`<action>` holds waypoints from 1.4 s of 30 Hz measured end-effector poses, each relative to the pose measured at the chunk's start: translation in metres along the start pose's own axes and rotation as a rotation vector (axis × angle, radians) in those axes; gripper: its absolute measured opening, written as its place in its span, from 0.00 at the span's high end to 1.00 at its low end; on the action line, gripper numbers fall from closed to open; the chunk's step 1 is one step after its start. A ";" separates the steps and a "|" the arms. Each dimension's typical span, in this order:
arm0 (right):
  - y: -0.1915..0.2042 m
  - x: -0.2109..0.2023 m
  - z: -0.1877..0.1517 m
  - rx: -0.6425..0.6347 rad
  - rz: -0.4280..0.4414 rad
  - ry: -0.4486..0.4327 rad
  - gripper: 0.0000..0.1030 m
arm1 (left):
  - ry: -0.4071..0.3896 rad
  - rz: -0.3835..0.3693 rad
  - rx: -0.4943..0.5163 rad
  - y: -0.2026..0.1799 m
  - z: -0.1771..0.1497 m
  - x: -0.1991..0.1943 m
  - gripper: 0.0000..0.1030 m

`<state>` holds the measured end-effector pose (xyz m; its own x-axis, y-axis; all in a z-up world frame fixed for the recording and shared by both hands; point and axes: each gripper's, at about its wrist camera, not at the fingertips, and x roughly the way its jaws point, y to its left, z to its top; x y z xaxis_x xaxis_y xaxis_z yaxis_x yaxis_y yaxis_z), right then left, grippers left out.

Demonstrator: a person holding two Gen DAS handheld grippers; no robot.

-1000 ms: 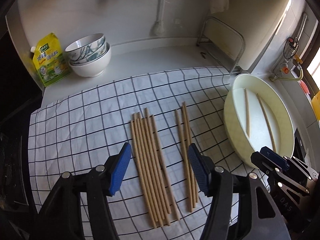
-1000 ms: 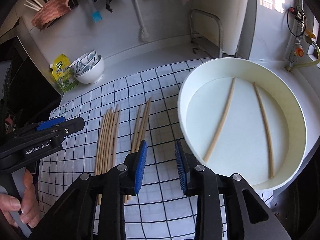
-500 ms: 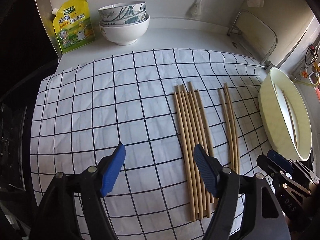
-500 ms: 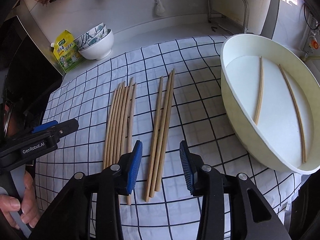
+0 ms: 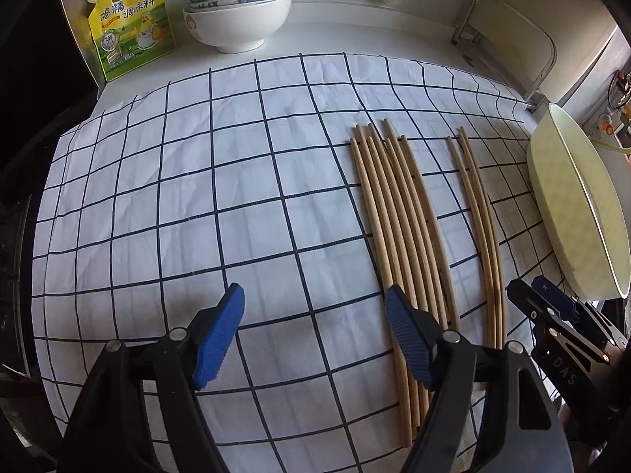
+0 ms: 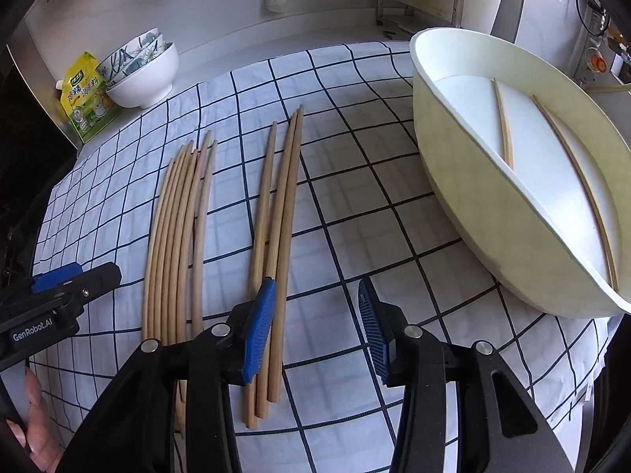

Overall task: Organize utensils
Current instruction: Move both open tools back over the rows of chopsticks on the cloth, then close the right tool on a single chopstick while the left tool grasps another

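Chopsticks in two bundles on checked cloth, two more inside basin; both empty, right gripper parted beside small bundle, left gripper wide apart; next, likely clamping one for sorting

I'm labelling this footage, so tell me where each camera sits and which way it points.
Left wrist: on the left gripper, looking down over the checked cloth; open jaws show.
Right wrist: on the right gripper, facing the trio of chopsticks and basin; open jaws show.
Shared: chopsticks, cloth, basin, stacked bowls.
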<state>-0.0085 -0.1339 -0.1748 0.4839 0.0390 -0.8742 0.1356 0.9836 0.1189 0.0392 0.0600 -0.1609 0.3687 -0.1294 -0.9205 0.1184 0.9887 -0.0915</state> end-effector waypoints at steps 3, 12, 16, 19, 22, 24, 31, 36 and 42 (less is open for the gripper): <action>0.001 0.004 0.002 -0.002 -0.011 -0.007 0.60 | 0.003 -0.001 0.001 0.001 -0.002 0.003 0.30; 0.007 0.009 0.003 -0.032 -0.030 -0.010 0.60 | 0.011 -0.002 -0.002 0.003 -0.002 0.007 0.30; 0.009 0.009 0.001 -0.053 -0.038 -0.003 0.60 | 0.013 -0.002 -0.005 0.003 -0.002 0.008 0.29; 0.010 0.010 0.000 -0.075 -0.047 -0.005 0.60 | 0.013 -0.003 -0.003 0.002 -0.001 0.009 0.29; 0.012 0.011 0.001 -0.087 -0.039 -0.008 0.63 | 0.013 -0.001 0.001 0.000 -0.002 0.009 0.29; 0.014 0.011 0.001 -0.100 -0.035 -0.011 0.73 | 0.014 0.001 0.004 -0.002 -0.003 0.010 0.29; 0.016 0.010 -0.003 -0.120 -0.011 -0.009 0.94 | 0.018 0.008 0.017 -0.009 -0.007 0.013 0.28; 0.008 0.004 -0.009 -0.109 -0.009 -0.002 0.94 | 0.018 0.017 0.025 -0.015 -0.005 0.016 0.27; 0.001 0.000 -0.014 -0.094 -0.012 0.006 0.94 | 0.002 0.072 0.050 -0.020 -0.004 0.017 0.25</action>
<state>-0.0202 -0.1308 -0.1809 0.4774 0.0280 -0.8782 0.0590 0.9962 0.0639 0.0390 0.0385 -0.1766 0.3761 -0.0575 -0.9248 0.1374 0.9905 -0.0057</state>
